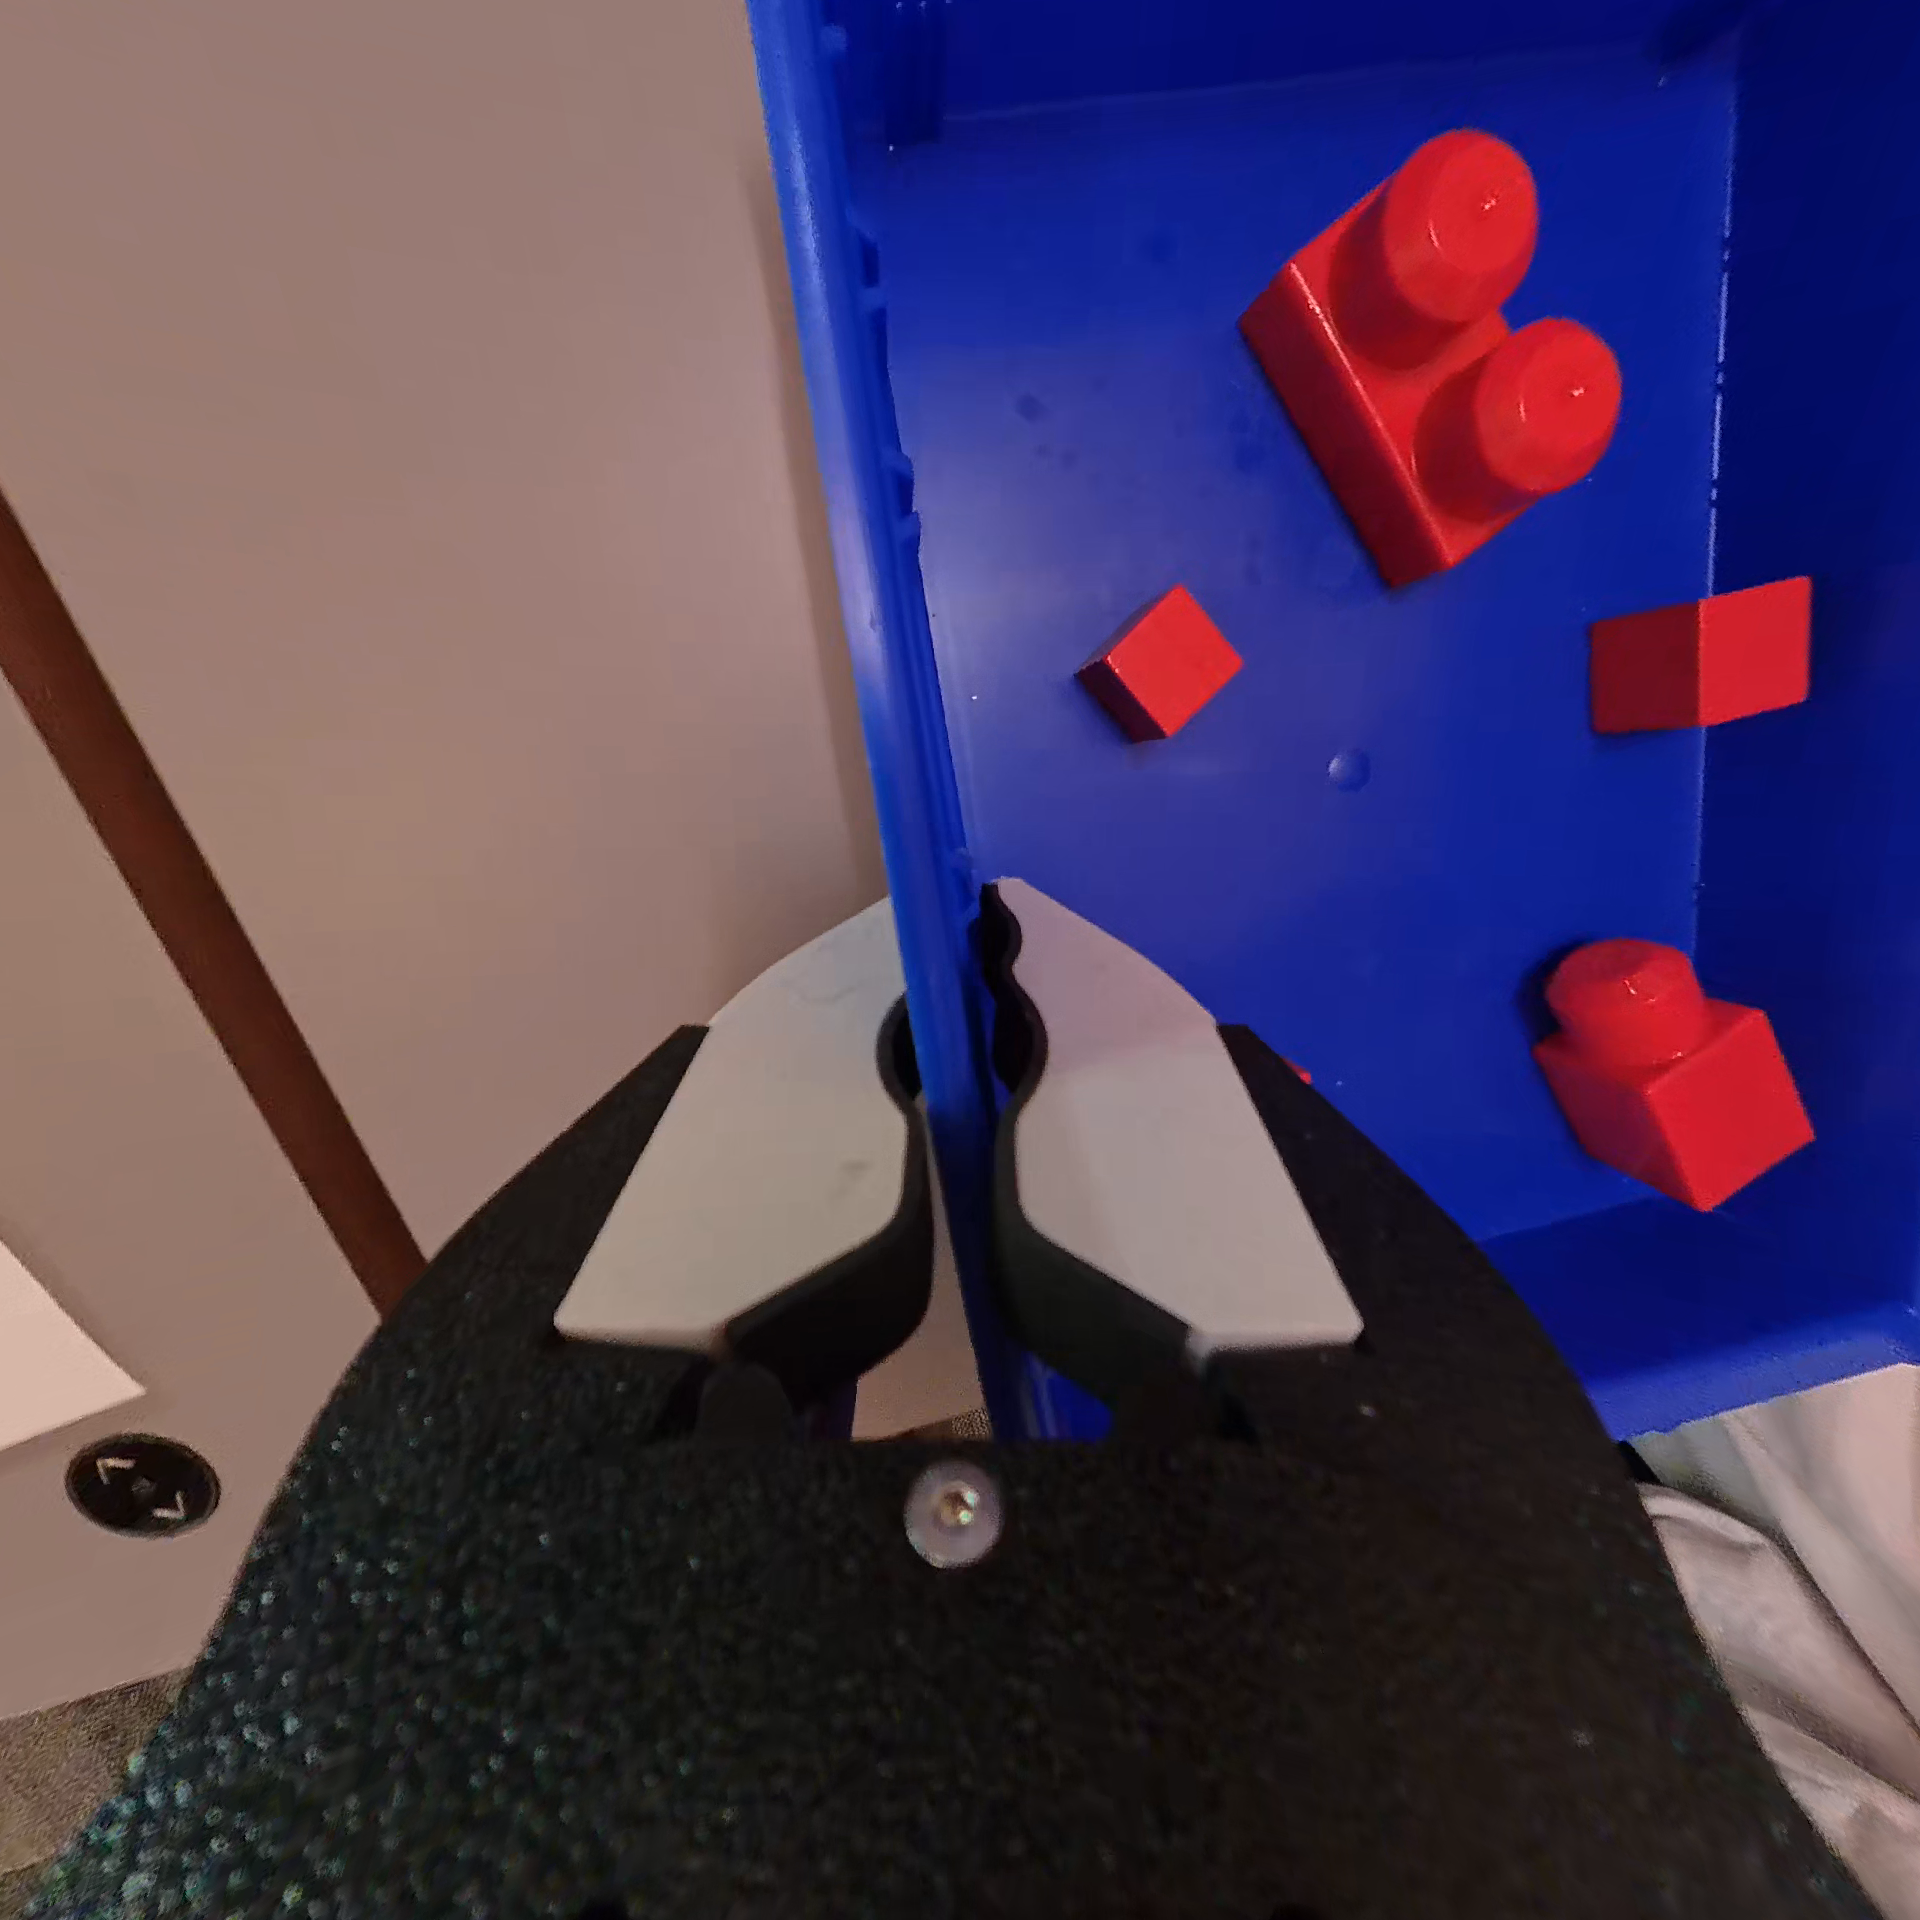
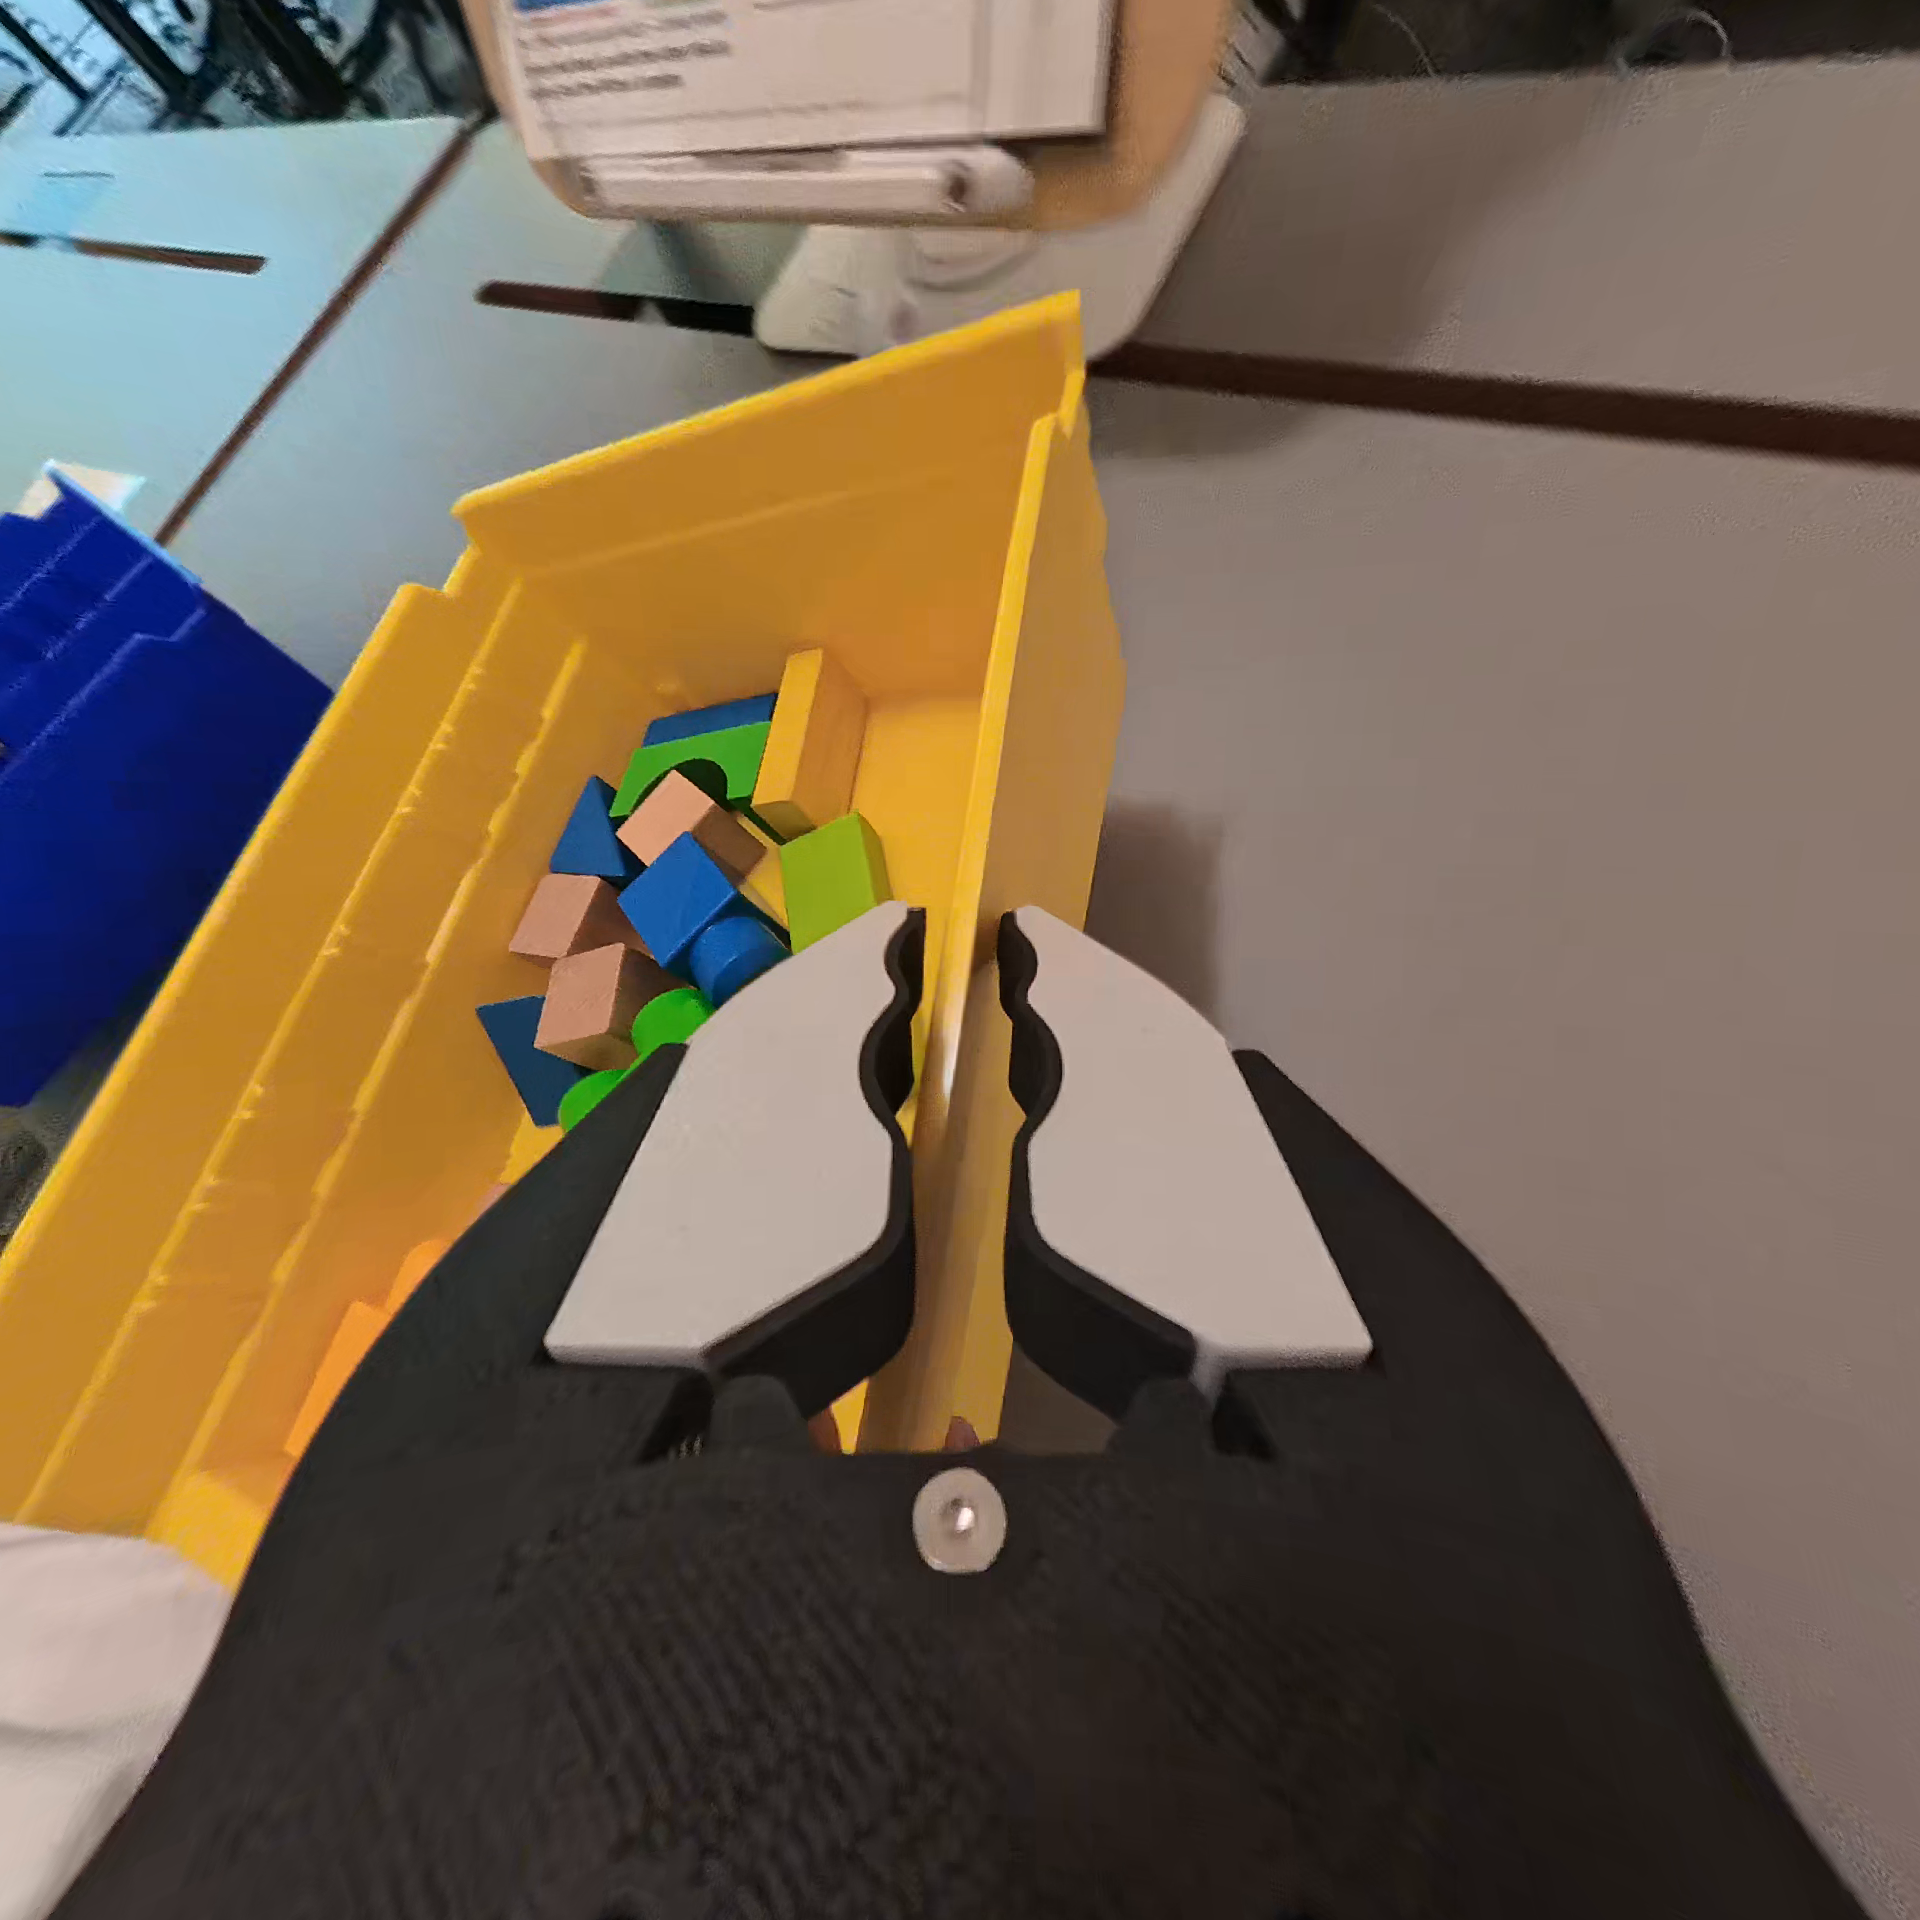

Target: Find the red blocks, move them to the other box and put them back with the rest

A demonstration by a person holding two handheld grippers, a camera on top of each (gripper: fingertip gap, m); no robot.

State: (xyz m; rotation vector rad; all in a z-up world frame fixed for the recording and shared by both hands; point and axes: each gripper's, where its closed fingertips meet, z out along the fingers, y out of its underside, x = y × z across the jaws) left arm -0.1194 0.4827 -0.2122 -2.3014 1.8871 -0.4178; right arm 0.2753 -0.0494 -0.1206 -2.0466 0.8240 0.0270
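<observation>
Pale grey tabletops (image 2: 1558,831) with dark seams carry the work, and a monitor on a white stand (image 2: 894,281) sits at the far edge in the right wrist view.

By the look of it, the sorting half is done. The blue box (image 1: 1195,831) holds only red pieces: a two-stud red brick (image 1: 1423,353) toward its far end, a small red cube (image 1: 1162,662) near the left wall, a second red cube (image 1: 1699,655) against the right wall, and a one-stud red brick (image 1: 1673,1081) in the near right corner. A sliver of red shows just beside the inner finger, too hidden to identify. The yellow box (image 2: 727,540) holds the rest, bunched toward its far end: blue wedges and a blue cylinder (image 2: 732,951), green pieces including an arch (image 2: 686,764), plain wooden cubes (image 2: 582,997), and a yellow block (image 2: 821,717). No red shows among them.

What seems left is returning the red blocks to the yellow box, probably by tipping.

The left tongs (image 1: 951,935) are clenched on the blue box's left wall, one finger outside, one inside. The right tongs (image 2: 956,935) straddle the yellow box's right wall (image 2: 987,727); small gaps show on either side of it, so they do not yet grip it.
</observation>
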